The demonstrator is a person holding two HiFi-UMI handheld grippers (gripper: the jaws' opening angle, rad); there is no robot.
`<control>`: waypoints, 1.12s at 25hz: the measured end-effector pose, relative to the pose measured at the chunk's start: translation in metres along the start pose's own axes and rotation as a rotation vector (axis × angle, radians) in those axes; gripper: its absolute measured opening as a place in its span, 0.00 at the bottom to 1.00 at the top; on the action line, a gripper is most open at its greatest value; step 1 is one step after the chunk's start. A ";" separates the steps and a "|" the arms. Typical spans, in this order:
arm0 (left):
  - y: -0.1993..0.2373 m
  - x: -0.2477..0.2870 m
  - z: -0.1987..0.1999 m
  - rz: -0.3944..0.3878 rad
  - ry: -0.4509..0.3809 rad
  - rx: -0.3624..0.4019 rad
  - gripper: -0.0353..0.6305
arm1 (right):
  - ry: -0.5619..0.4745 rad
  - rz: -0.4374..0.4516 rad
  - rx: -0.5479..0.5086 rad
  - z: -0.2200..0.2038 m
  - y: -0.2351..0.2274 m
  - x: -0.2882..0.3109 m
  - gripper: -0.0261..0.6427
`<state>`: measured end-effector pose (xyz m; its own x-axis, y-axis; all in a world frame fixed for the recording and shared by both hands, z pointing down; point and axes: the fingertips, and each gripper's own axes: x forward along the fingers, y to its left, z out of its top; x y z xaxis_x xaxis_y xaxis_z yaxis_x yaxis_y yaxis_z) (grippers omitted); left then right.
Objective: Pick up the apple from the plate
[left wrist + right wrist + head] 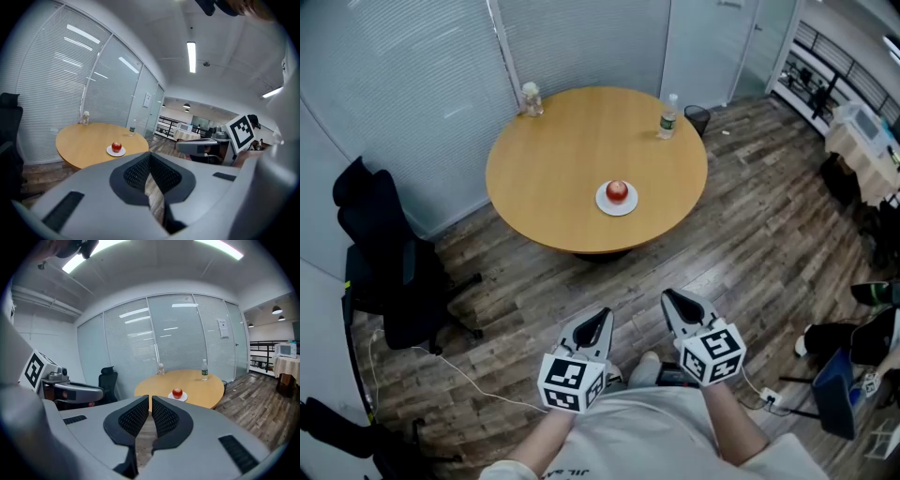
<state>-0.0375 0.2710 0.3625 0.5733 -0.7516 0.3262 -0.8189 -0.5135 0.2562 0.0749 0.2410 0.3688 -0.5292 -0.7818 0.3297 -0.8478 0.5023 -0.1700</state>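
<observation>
An office room with a dark wood-plank floor (750,244) and glass walls hung with pale blinds (412,84) holds a round wooden worktop (572,159) in the upper middle of the head view. On it, toward the 5 o'clock side of its centre and a little in from the near edge, lies a small white plate (617,213), and a red apple (618,191) rests upright in the plate's middle. A clear water bottle (668,116) stands at the worktop's 2 o'clock edge, and a small clear jar (531,98) stands at its 11 o'clock edge, both well apart from the plate. A black office chair (384,272) stands on the floor off the worktop's 8 o'clock side, and a dark bin (697,117) sits on the floor just beyond the water bottle.

The person stands back from the worktop, at its 6 o'clock side. The left gripper (600,317) and the right gripper (673,300) hang side by side over the floor, both pointing toward the worktop and well apart from the apple. Each gripper's view shows its ribbed black pads brought together with nothing between them, and the apple on its plate far ahead beyond the tips.
</observation>
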 end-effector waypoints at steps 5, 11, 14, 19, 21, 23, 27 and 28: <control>0.013 0.012 0.003 -0.004 0.009 -0.002 0.06 | 0.008 0.003 0.002 0.000 -0.004 0.013 0.10; 0.040 0.047 0.012 0.017 0.015 -0.006 0.06 | 0.034 0.030 -0.004 0.000 -0.024 0.055 0.10; 0.056 0.071 0.023 0.032 0.016 -0.007 0.06 | 0.043 0.046 -0.016 0.007 -0.040 0.083 0.10; 0.091 0.119 0.050 0.069 0.013 -0.009 0.06 | 0.051 0.072 -0.055 0.032 -0.074 0.133 0.10; 0.102 0.138 0.062 0.085 0.012 -0.011 0.06 | 0.055 0.079 -0.061 0.042 -0.091 0.149 0.10; 0.113 0.157 0.073 0.102 0.010 -0.011 0.06 | 0.061 0.086 -0.065 0.049 -0.109 0.163 0.10; 0.129 0.194 0.094 0.132 -0.002 -0.011 0.06 | 0.069 0.117 -0.080 0.062 -0.139 0.190 0.10; 0.132 0.200 0.098 0.140 -0.005 -0.012 0.06 | 0.069 0.125 -0.083 0.065 -0.145 0.195 0.10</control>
<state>-0.0336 0.0123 0.3722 0.4537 -0.8174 0.3550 -0.8903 -0.3990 0.2192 0.0920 -0.0085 0.3970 -0.6247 -0.6852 0.3746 -0.7682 0.6252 -0.1374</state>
